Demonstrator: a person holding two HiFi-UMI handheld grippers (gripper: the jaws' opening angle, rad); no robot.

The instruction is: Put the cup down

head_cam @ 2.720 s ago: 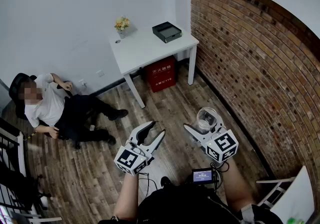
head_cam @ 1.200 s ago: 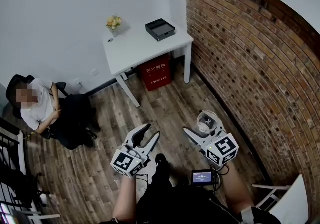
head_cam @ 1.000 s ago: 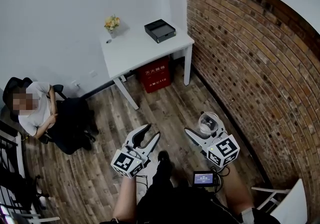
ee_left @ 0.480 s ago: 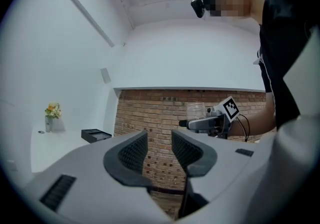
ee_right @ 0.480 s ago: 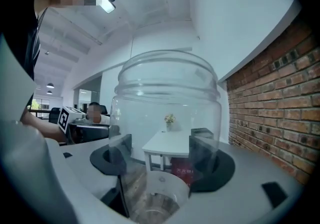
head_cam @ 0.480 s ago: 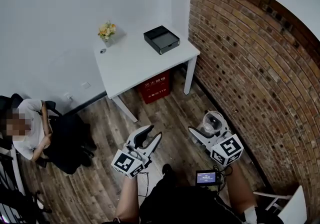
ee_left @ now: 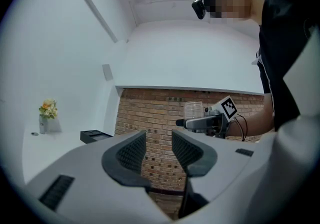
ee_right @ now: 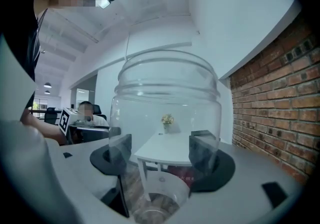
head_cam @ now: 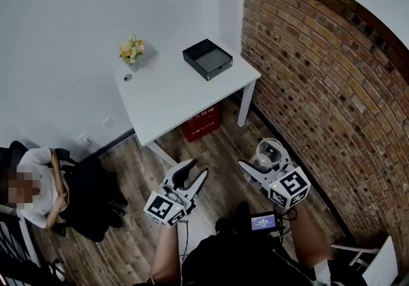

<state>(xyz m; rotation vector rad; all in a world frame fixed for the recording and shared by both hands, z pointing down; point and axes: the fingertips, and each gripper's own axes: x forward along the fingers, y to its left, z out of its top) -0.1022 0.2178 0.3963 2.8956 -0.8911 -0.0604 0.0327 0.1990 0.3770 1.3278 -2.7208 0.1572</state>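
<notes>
My right gripper (head_cam: 263,158) is shut on a clear, empty cup (head_cam: 269,152), held upright above the wooden floor beside the brick wall. In the right gripper view the cup (ee_right: 167,133) fills the space between the two dark pads (ee_right: 204,152), which press on its sides. My left gripper (head_cam: 197,167) hangs to the left at about the same height, jaws narrowly apart with nothing between them (ee_left: 159,140). The left gripper view also catches the cup (ee_left: 193,109) in the other gripper. A white table (head_cam: 172,90) stands ahead, apart from both grippers.
On the table are a black tray (head_cam: 208,59) at the right corner and a small vase of flowers (head_cam: 131,50) at the back left. A red box (head_cam: 203,122) sits under it. A brick wall (head_cam: 319,87) runs along the right. A person sits at lower left (head_cam: 38,189).
The head view has drawn closer to the table, which now sits lower and larger. The seated person has slid toward the lower left edge. The cup stays in the right gripper.
</notes>
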